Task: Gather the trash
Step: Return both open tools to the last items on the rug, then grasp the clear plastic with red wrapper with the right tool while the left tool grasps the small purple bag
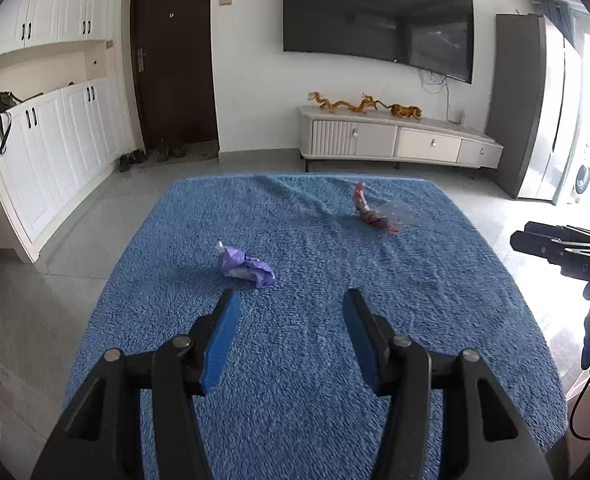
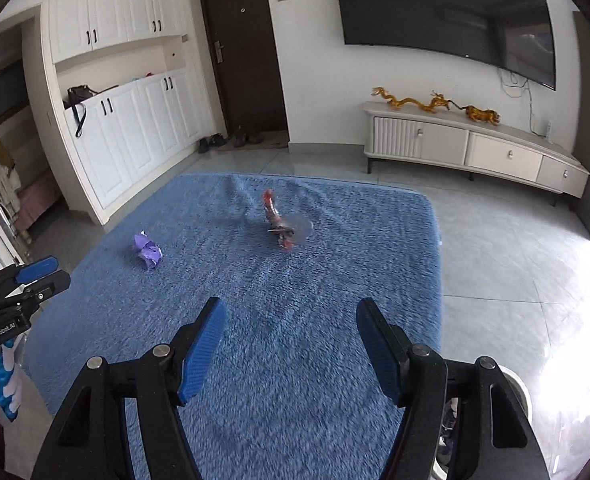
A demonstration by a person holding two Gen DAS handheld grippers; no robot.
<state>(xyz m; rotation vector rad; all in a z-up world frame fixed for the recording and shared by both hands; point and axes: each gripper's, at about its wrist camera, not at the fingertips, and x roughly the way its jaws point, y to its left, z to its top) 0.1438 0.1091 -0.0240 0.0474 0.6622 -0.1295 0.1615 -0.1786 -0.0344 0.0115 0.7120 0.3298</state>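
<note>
Blue rug (image 1: 295, 340) below; left tool (image 1: 291, 304) wide, empty; right tool (image 2: 291, 312) wide, empty, touching nothing

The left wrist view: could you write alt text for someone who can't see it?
An open left gripper with blue pads hovers over a blue fuzzy rug, pointing toward a crumpled purple wrapper just ahead. A red and clear wrapper lies farther back to the right. Beyond are a TV, a low cabinet and a dark door.

crumpled wrapper (image 1: 246, 266) on mat (image 1: 295, 360), near-left | torn packet (image 1: 375, 210) on mat, farther right
</note>
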